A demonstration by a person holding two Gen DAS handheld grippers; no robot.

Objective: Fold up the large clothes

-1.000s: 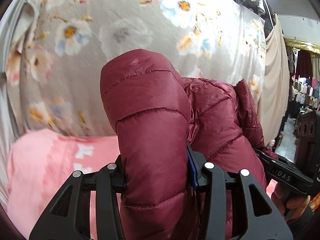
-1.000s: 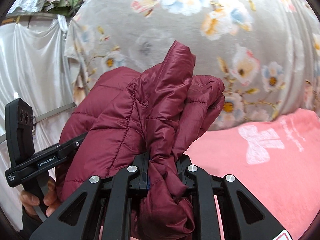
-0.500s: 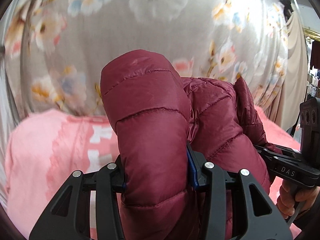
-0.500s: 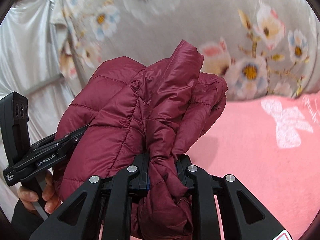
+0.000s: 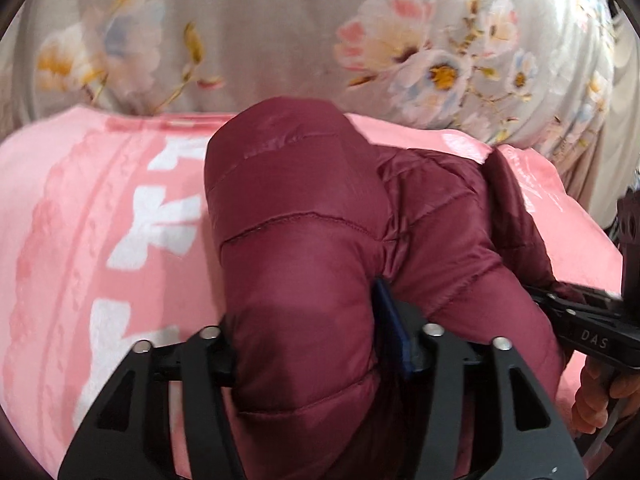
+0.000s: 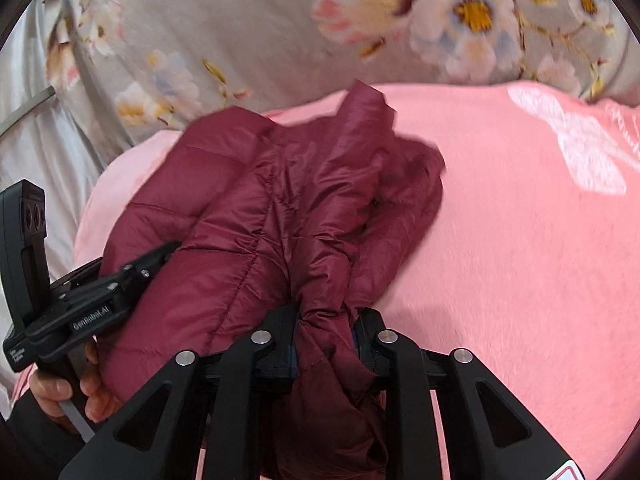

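Slippage is my main worry. At the far left, the pink blanket [image 5: 100, 240] lies bare and waiting, with the floral sheet [image 5: 260, 40] hanging behind it. Just right of that, the left gripper [image 5: 316, 344] has a fat quilted tube of the maroon jacket [image 5: 304, 208] between its jaws. Those jaws have just been opening. The padding fills the gap and the blue pad touches the fabric, so I read it as a loosening hold rather than a full release.

The jacket hangs bunched between the two tools, low over the blanket. I cannot tell whether its underside touches the blanket yet. If the left side lets go before the bundle is seated, I judge the slick shell would slide out, the puffy layers would spring apart, and the fold would open on that side.

Further right, the right gripper [image 6: 326, 328] is clenched on a narrow, twisted gather of the same jacket, with a loose tail drooping below the jaws. With one side slack and this side pinched, any pull from here could drag the bundle sideways across the blanket or skew it. The twist could also stay creased into the finished fold.

At the right edge, the blanket offers plenty of room, so overshooting the surface looks unlikely.
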